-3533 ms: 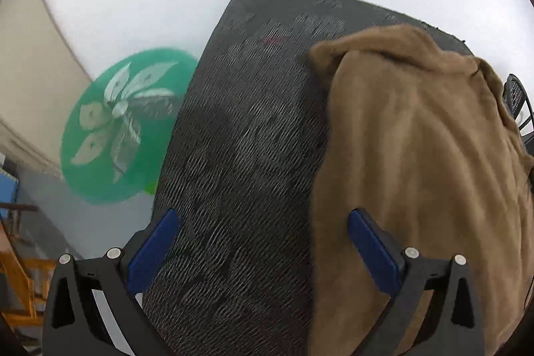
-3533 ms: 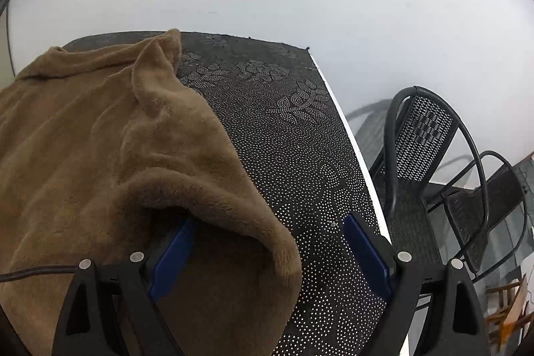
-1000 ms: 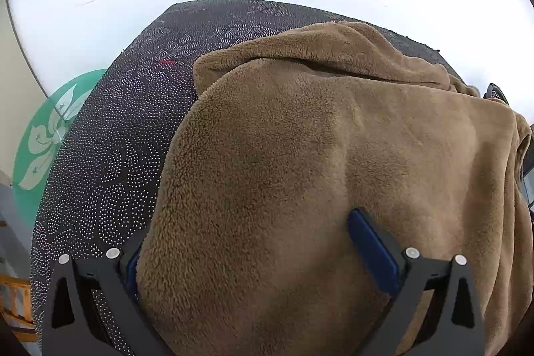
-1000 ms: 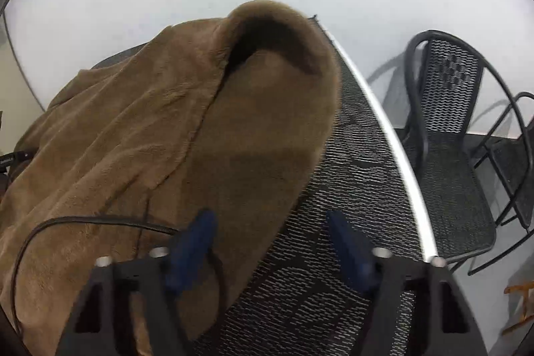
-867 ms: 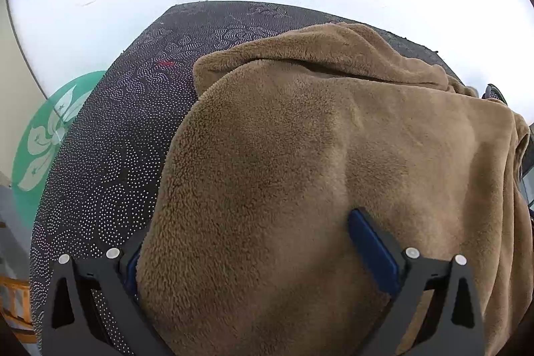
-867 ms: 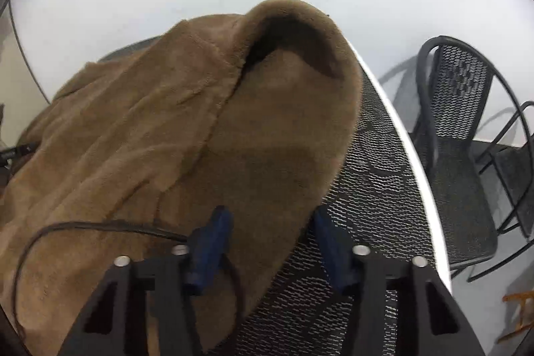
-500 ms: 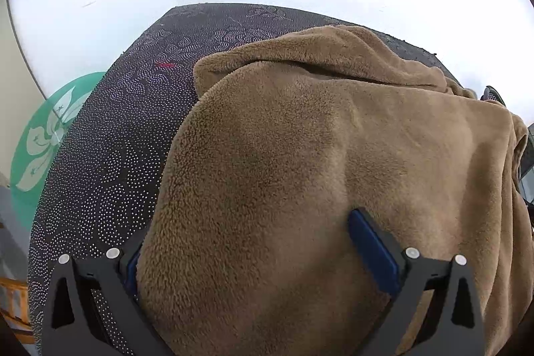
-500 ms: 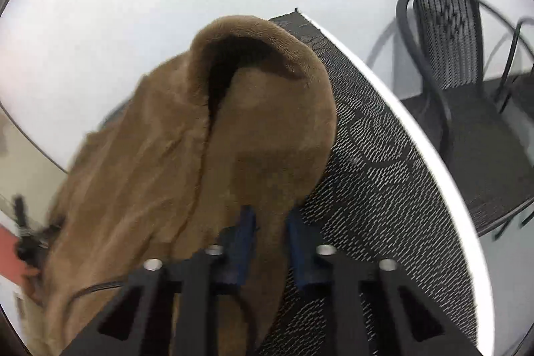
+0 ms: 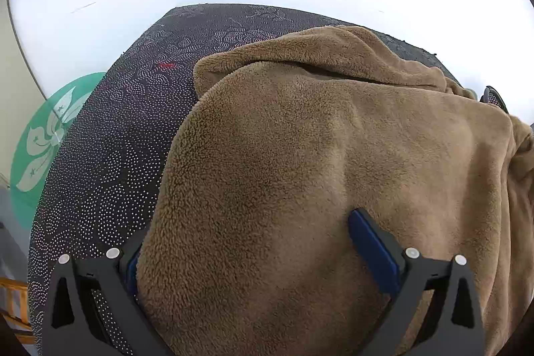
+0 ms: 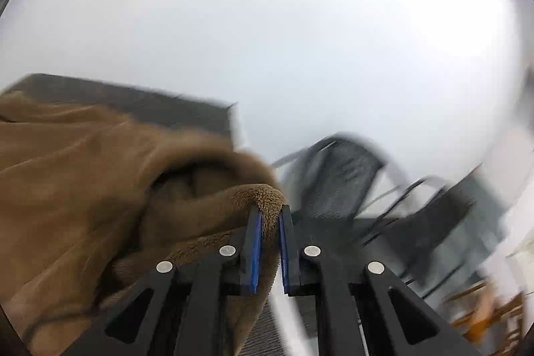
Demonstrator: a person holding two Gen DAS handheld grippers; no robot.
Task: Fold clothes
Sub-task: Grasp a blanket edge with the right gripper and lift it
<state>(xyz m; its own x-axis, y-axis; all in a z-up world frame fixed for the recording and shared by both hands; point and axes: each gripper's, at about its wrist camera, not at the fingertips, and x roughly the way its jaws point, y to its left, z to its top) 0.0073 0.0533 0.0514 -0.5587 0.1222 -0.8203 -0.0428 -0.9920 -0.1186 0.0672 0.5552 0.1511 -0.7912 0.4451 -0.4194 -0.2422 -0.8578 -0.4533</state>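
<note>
A brown fleece garment (image 9: 317, 155) lies bunched on the dark dotted table (image 9: 110, 135). My left gripper (image 9: 250, 256) stands open and low over the garment's near part. Fleece fills the wide gap between its blue fingers (image 9: 372, 251), and the left finger is mostly hidden under the cloth. In the right wrist view the right gripper (image 10: 270, 212) is shut on a rolled edge of the brown fleece garment (image 10: 83, 175), which it holds raised above the table's right side. The cloth droops away to the left from the pinch. That view is motion-blurred.
Black metal mesh chairs (image 10: 343, 179) stand just past the table's white right edge (image 10: 283, 306). A green round sign with a white flower (image 9: 43, 149) is off the table's left side. Wooden furniture (image 10: 484, 316) shows at the lower right. A white wall lies behind.
The right gripper's fingers have closed on the fleece edge and lifted it, swinging the view toward the chairs. The left gripper and the cloth under it have stayed still.
</note>
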